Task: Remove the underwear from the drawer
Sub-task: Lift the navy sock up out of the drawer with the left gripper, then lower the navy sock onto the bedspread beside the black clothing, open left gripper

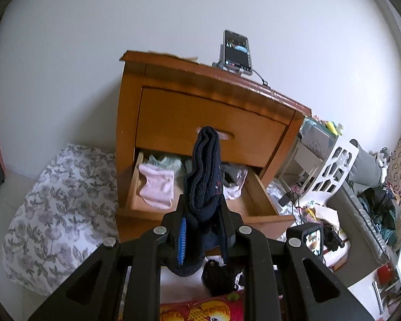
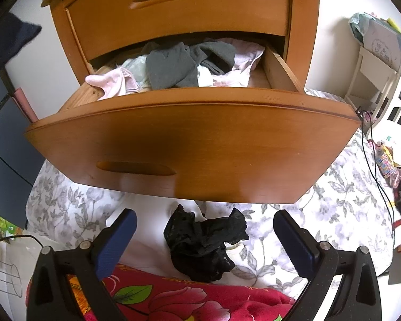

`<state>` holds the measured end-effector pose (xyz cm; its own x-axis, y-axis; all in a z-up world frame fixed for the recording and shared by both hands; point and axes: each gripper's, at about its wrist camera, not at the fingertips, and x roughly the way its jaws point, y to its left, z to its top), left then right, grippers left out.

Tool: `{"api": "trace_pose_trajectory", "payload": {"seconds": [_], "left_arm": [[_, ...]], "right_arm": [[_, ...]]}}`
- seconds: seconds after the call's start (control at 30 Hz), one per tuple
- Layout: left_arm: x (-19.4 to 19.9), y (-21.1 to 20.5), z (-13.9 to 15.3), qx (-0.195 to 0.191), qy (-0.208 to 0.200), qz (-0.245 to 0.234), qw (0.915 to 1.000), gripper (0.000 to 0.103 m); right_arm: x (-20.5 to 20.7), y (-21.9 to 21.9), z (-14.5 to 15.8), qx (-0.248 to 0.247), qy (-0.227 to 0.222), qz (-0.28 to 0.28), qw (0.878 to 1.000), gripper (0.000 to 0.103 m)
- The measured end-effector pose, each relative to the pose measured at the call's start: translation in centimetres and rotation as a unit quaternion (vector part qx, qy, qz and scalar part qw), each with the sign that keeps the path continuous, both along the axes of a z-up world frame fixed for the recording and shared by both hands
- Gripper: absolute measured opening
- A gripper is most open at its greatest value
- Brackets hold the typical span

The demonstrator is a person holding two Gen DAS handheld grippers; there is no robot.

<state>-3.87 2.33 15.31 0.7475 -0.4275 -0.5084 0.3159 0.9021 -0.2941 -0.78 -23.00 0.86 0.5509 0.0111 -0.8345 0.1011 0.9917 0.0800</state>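
Note:
My left gripper (image 1: 201,208) is shut on a folded dark navy garment (image 1: 205,176) that stands up between its pads, in front of the wooden nightstand (image 1: 173,123). The lower drawer (image 2: 195,144) is pulled out and holds a pink piece (image 2: 112,83), a grey piece (image 2: 173,67) and pale clothes. My right gripper (image 2: 204,238) hangs open over a crumpled black lace garment (image 2: 203,243) that lies on the floral sheet below the drawer front. The pads do not touch the lace. The navy garment also shows at the left edge (image 2: 10,37) of the right wrist view.
A phone on a stand (image 1: 236,52) sits on the nightstand top. The floral bedding (image 1: 53,203) lies to the left, a red flowered blanket (image 2: 189,299) is nearest me. A white cut-out rack (image 1: 331,165), cables and clutter crowd the right side.

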Motion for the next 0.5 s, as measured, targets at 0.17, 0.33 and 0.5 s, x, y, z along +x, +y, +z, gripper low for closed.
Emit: {"api": "trace_pose_trajectory", "payload": {"seconds": [0.17,0.33,0.5], "left_arm": [[-0.3,-0.5,-1.4,0.001,0.026,-0.023,0.9994,0.02],[-0.5,-0.8,-3.2,0.003,0.058,-0.04,0.9975,0.02],[-0.1,-1.2,-5.4,0.008,0.093,-0.046,0.9945,0.02]], "right_arm": [[0.0,0.0,0.0,-0.001,0.0,0.0,1.0,0.103],[0.0,0.0,0.1,-0.002,0.001,0.0,1.0,0.103],[0.0,0.0,0.0,-0.002,0.001,0.0,1.0,0.103]]}}
